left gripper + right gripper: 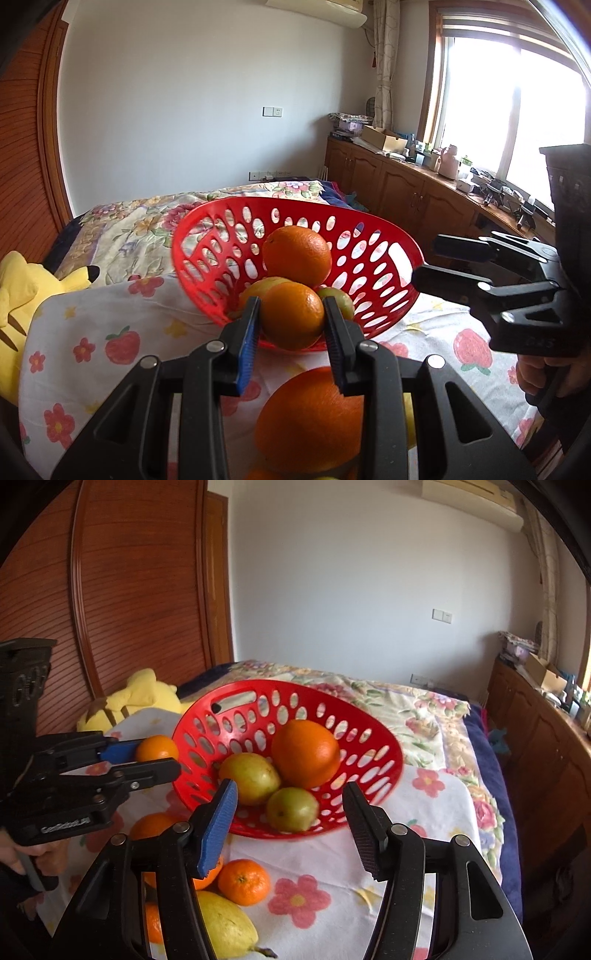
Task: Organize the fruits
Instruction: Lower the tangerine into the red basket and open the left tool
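Beside basket (207,716), left gripper (291,321) pinches mandarin (291,314) (tilted down); right gripper (290,812) agape.

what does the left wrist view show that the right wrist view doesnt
Only the left wrist view shows the window and the left claw shut on a small orange close up. Only the right wrist view shows the pear on the cloth, a loose mandarin beside it, and the open right claw, nothing between its fingers. Both show the red basket with a large orange inside, and the yellow plush toy.
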The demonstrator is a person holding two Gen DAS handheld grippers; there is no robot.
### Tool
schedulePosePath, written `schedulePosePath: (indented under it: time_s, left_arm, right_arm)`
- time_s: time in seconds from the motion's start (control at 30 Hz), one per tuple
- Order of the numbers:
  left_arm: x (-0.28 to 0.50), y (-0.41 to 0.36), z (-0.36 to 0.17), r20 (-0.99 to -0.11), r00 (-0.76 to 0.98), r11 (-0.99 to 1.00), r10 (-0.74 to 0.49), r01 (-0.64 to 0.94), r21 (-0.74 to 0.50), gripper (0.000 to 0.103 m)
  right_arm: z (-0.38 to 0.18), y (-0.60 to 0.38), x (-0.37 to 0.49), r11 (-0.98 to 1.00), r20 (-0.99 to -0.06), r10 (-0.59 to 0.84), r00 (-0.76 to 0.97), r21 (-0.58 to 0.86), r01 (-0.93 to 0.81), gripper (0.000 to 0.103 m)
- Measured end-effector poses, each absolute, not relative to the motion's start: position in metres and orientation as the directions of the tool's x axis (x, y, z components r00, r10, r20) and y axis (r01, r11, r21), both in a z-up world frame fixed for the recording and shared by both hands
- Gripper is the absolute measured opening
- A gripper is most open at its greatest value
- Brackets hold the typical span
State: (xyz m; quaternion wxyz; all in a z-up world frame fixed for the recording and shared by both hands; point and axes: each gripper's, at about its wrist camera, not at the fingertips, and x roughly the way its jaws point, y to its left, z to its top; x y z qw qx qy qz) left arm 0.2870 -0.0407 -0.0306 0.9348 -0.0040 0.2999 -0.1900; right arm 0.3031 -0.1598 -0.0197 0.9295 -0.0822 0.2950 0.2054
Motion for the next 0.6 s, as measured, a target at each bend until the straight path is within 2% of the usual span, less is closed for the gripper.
schedulePosePath:
  time_s: [0.43,0.6]
  left_arm:
    - [0.304,-0.073,-0.039,-0.605,0.714,0.925,-0.351,0.366,-0.104,0.032]
    - [0.296,-0.071,-0.032,-0.595,0.718,0.920,-0.361,0.378,-0.101,0.040]
  right_arm:
    - [-0.029,-0.174,0.291,0.908,-0.592,0.336,0.732,-0.002,-0.418,0.062]
    - [-0.034,-0.172,0.282,0.906,-0.602,0.340,0.723,0.004,-0.423,0.062]
